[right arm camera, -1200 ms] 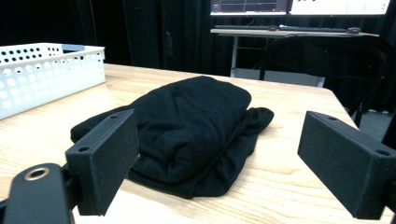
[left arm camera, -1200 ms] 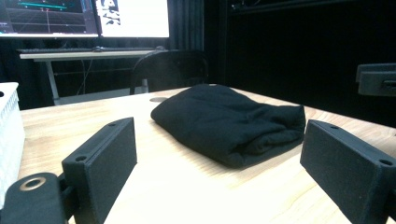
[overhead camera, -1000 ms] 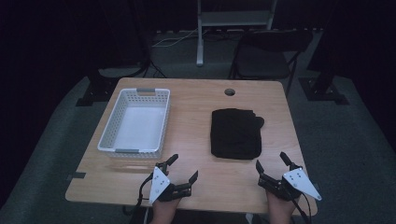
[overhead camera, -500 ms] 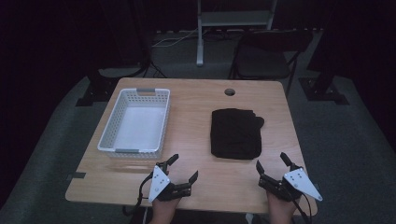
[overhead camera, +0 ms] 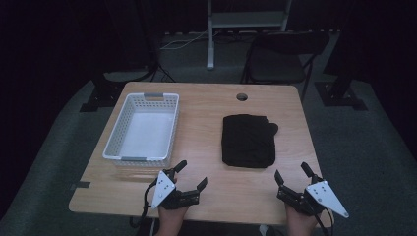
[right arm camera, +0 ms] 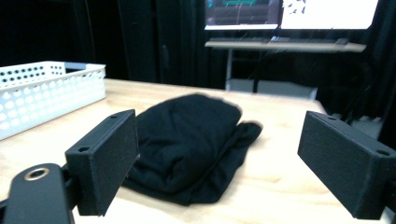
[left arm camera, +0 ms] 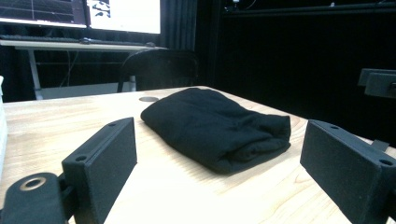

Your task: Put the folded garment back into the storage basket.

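Wooden table (overhead camera: 206, 137), white basket (overhead camera: 142, 128) left, folded black cloth (overhead camera: 247, 140) centre, left gripper (overhead camera: 191, 176) and right gripper (overhead camera: 292, 173) both spread wide, empty

The desk (overhead camera: 206, 147) is showing pale wood with a fine, smooth grain and a soft sheen. The folded cloth (overhead camera: 247, 140) is looking like matt black knit fabric, soft and creased, while the basket (overhead camera: 142, 127) at the left is showing white perforated plastic, slightly glossy. Each hand-held gripper is showing matt black jaw blocks with a dull, faintly grainy face.

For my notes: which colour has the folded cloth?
Black; the cloth shows best in the left gripper view.
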Demonstrator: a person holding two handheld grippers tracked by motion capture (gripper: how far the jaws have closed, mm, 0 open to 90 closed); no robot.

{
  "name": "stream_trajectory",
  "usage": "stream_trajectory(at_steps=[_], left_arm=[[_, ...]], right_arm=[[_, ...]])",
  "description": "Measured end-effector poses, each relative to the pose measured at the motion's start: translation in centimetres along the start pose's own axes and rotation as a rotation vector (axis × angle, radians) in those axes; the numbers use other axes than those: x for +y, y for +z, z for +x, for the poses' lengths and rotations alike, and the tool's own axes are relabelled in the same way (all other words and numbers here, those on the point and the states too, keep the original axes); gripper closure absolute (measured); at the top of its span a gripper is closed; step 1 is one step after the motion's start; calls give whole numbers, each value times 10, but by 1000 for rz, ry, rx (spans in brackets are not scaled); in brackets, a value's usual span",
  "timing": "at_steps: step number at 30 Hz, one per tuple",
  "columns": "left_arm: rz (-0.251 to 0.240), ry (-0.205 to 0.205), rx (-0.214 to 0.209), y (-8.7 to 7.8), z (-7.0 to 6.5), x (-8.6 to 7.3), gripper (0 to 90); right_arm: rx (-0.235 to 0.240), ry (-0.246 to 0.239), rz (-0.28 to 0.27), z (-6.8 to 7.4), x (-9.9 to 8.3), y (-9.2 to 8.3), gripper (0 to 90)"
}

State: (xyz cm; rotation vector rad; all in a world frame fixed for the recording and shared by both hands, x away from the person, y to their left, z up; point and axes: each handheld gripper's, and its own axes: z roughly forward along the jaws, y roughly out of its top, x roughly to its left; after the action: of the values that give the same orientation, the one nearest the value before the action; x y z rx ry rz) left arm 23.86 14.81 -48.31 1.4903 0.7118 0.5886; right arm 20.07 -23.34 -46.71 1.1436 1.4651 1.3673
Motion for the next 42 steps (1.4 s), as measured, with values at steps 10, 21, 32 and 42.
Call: stream_trajectory(at_steps=[10,21,32,42], left_arm=[[57,-57,-24,9,-1,9,113],[93,-105,-63,24,-1,27,113],[124,-184,-103,42,4,36,113],[151,-148,-66,49,7,46,113]], right_arm=[[-21,-39,-23,6,15,-6,116],[-30,-5,-15,2,29,-8,116],[-8,-14,44,5,33,-3,117],[-13,-4,63,3,34,-2,117]])
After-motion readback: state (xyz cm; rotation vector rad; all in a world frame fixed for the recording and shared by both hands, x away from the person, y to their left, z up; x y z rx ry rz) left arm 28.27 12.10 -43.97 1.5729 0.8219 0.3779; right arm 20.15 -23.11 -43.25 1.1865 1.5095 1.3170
